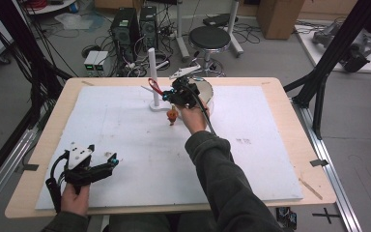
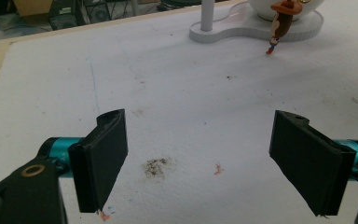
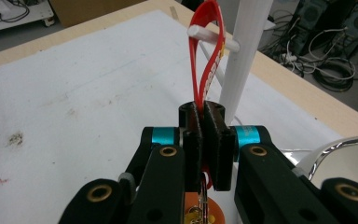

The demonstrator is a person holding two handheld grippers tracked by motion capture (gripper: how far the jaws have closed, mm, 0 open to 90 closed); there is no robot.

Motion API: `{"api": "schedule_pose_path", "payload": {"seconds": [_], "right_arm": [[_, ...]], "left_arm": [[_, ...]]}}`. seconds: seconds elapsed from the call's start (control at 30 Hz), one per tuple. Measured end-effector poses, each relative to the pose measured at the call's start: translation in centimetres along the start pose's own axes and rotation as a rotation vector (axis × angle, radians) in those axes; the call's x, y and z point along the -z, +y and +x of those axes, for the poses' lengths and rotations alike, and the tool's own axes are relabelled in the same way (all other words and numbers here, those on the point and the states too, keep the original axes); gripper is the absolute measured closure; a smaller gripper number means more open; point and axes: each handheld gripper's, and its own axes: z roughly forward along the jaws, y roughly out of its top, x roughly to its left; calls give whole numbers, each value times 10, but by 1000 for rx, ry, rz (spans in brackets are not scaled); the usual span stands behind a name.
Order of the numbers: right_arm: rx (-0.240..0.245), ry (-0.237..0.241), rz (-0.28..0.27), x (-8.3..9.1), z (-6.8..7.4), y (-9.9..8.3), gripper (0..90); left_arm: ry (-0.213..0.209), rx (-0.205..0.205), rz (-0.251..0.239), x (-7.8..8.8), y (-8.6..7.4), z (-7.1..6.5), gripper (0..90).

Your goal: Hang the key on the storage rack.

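- Clamping the red strap loop (image 3: 204, 56) just below its top, the right gripper (image 3: 204, 140) has its jaws shut on it; the loop sits over the white peg (image 3: 213, 38) of the white upright stand (image 1: 153, 72), apparently for hanging
- An orange figurine (image 1: 173, 116) dangles below the jaws, near the stand's base
- The left gripper (image 2: 198, 158) rests wide open and empty at the near left, well apart

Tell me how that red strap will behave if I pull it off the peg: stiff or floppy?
Probably floppy: the red strap hangs as a thin loop over the white peg and bends between the shut jaws of the right gripper. It looks light, though the orange figure dangling below may swing. The slim white stand could tip if tugged sideways.
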Motion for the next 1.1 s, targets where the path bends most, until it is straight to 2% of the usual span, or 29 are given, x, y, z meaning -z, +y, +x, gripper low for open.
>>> {"api": "schedule_pose_path", "payload": {"seconds": [0.33,0.6,0.7,0.97,1.1], "right_arm": [[-39,3,14,-5,-4,-4,859],[-77,36,7,-7,-9,-6,831],[-99,49,-8,-4,-11,-7,811],[-105,48,-27,6,-16,-8,796],[-127,71,-36,12,-21,-12,761]], "left_arm": [[0,1,-2,0,0,0,197],[0,2,-5,0,0,0,197],[0,1,-2,0,0,0,197],[-2,-5,-1,0,0,0,197],[0,-1,1,0,0,1,197]]}}
